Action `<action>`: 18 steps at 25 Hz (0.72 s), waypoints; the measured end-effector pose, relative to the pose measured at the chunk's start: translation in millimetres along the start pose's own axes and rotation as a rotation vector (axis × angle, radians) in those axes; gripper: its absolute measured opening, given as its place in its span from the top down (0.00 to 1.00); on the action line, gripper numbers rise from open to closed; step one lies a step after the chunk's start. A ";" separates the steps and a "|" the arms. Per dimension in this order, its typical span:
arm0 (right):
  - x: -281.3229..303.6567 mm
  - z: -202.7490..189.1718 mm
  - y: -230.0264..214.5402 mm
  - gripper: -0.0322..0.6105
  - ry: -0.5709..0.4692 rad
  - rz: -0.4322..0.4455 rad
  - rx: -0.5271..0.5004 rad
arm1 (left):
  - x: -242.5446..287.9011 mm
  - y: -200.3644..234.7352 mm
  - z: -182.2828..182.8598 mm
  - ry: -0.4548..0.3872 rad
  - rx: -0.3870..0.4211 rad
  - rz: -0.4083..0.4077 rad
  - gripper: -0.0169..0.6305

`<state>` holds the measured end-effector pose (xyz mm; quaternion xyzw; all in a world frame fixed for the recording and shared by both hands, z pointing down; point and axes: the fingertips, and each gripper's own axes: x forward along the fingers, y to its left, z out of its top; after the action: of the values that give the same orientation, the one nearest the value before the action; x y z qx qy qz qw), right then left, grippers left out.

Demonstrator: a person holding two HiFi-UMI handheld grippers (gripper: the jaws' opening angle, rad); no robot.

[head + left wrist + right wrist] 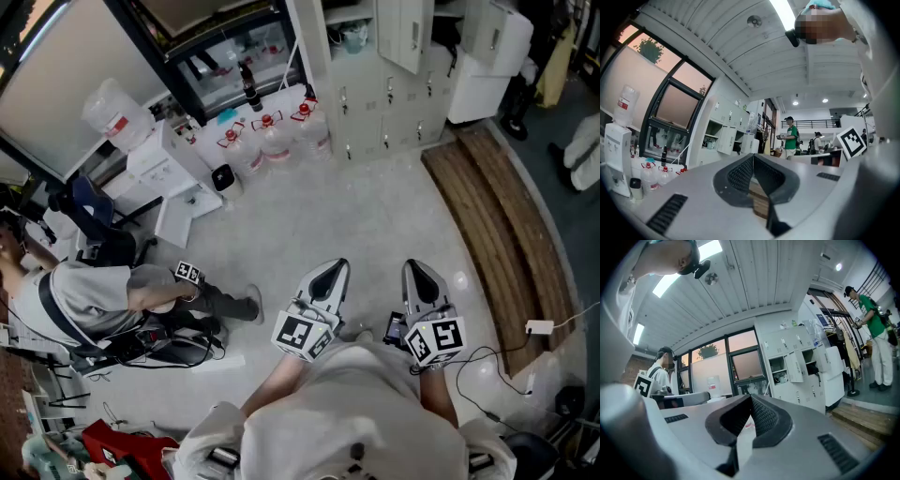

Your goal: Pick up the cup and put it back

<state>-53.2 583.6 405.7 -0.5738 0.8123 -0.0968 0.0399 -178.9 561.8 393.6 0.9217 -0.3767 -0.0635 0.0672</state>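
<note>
Left gripper [337,266] and right gripper [413,266] lie level, side by side, each with jaws closed tip to tip.

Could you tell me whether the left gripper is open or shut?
Shut: the left gripper shows its jaw tips meeting, with nothing between them.

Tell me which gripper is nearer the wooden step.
Right. The right gripper is left of the wooden step; the left gripper lies farther left, beyond the right one.

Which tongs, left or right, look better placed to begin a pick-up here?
Neither clearly: left tongs and right tongs sit side by side, level, both shut, and no cup is in view.
</note>
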 end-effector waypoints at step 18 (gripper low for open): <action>9.5 -3.8 9.5 0.91 0.017 0.058 -0.001 | -3.8 6.5 0.5 0.013 0.001 0.032 0.96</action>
<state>-65.9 578.2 408.0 -0.5491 0.8290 -0.1001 0.0357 -186.1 559.8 394.5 0.9159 -0.3911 -0.0562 0.0702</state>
